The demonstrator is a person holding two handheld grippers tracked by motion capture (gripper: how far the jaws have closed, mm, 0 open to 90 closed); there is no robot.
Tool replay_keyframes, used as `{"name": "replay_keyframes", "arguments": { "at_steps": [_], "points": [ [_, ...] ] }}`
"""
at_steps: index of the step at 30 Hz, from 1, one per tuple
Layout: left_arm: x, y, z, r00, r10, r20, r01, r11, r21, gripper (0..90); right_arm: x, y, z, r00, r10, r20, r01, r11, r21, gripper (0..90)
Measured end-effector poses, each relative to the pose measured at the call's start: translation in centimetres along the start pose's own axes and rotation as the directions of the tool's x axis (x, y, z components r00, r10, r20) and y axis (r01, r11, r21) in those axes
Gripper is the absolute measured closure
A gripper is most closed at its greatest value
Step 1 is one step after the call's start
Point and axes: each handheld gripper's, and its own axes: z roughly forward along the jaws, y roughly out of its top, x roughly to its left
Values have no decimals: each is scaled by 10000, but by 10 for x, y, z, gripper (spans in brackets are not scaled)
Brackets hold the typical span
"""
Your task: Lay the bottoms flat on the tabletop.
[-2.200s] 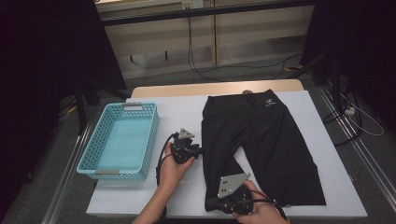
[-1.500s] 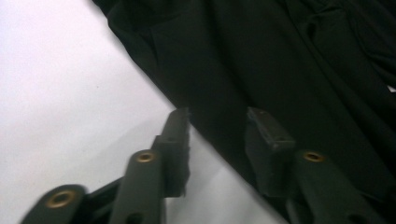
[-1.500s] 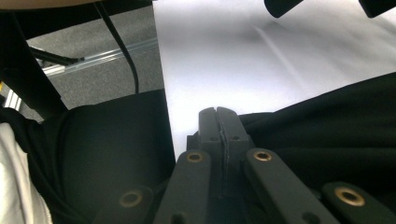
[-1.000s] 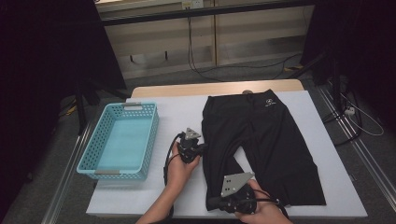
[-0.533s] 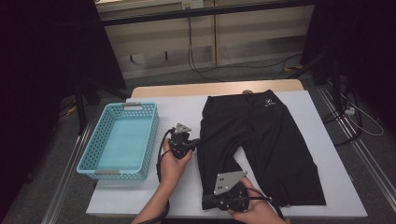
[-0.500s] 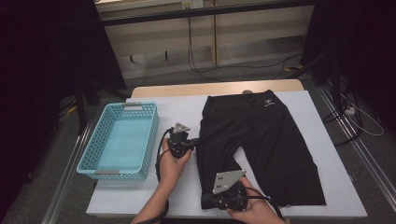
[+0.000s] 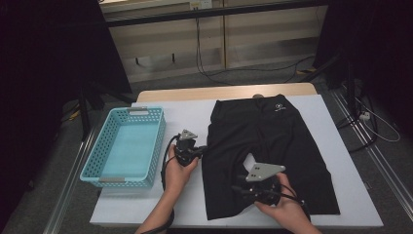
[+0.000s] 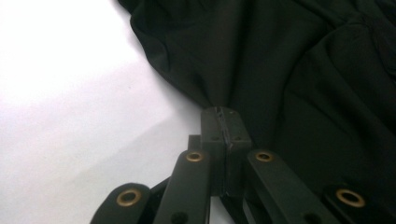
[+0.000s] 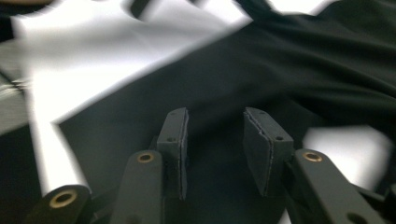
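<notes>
A pair of black shorts [image 7: 272, 131] lies flat on the white table cover [image 7: 185, 117], waistband at the far side. My left gripper [image 7: 198, 151] is at the shorts' left edge, and in the left gripper view it [image 8: 223, 125] is shut on a pinch of the black fabric [image 8: 299, 70]. My right gripper [image 7: 241, 185] hovers over the near left leg. In the right gripper view its pads [image 9: 173, 135] stand apart: the jaws [image 9: 215, 140] have just been opening, with cloth [image 9: 299, 70] lying under them but not pinched.
A light blue plastic basket [image 7: 157, 141] sits at the table's left, close to my left hand. The table's front edge runs just below both forearms. Cables and dark stands are on the floor beyond and to the right.
The left gripper has drawn the shorts' edge slightly left. The right gripper has moved a little away from the table's front edge, over the leg.
</notes>
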Motion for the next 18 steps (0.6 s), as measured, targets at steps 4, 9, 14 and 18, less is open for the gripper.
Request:
{"name": "replay_keyframes", "arguments": {
  "at_steps": [4,9,14,18],
  "points": [
    [0,0,1,10000,33,32,-33,10000,72,900,-12,-12,6,9972,398,626,-437,9971,625,615],
    [1,0,-1,10000,46,15,-46,10000,-11,900,-23,-19,13,9909,826,1060,-962,9868,1303,645],
    [2,0,-1,9999,111,45,-111,9999,6,900,-27,-22,11,9869,1461,686,-1540,9796,1293,809],
    [0,1,-2,9998,164,76,-165,9999,9,899,-24,-23,5,9869,1566,393,-1608,9748,1547,891]
  ]
}}
